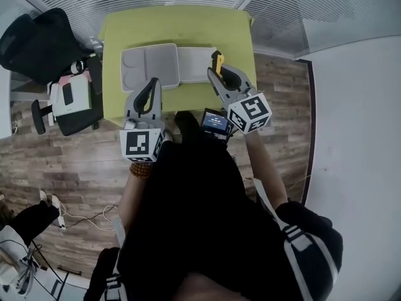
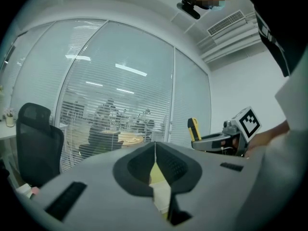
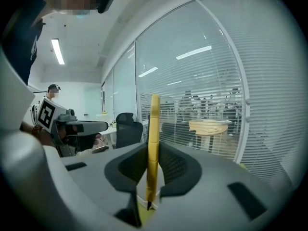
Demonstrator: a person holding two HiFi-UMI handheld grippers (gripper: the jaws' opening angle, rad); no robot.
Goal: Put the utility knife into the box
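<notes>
I have the utility knife [image 3: 153,129] clamped in my right tongs [image 1: 217,75]. The pads press on its yellow body from both sides, and it stands nearly upright with its dark tip pointing down. From the head view it hangs above the desk [image 1: 188,27], at the right edge of the open box [image 1: 134,84], and it is not in the box yet. My left tongs [image 2: 155,150] are closed on nothing, with the tips meeting in a thin seam, and hover at the box's near left corner.

I judge this to be the carry towards the box. To do it well I would bring the knife across until it is over a recess, not over the rim. Then I would tip it so its length runs along the recess, since lowering it tip first would make it topple. I should only let go once the body rests on the floor of the box. My left tongs are close enough to steady the box wall if it slides.

The grey half of the box shows two moulded compartments side by side, and both look bare. The paler half next to it also appears to hold nothing, though I cannot tell whether it is a lid or a second tray.
</notes>
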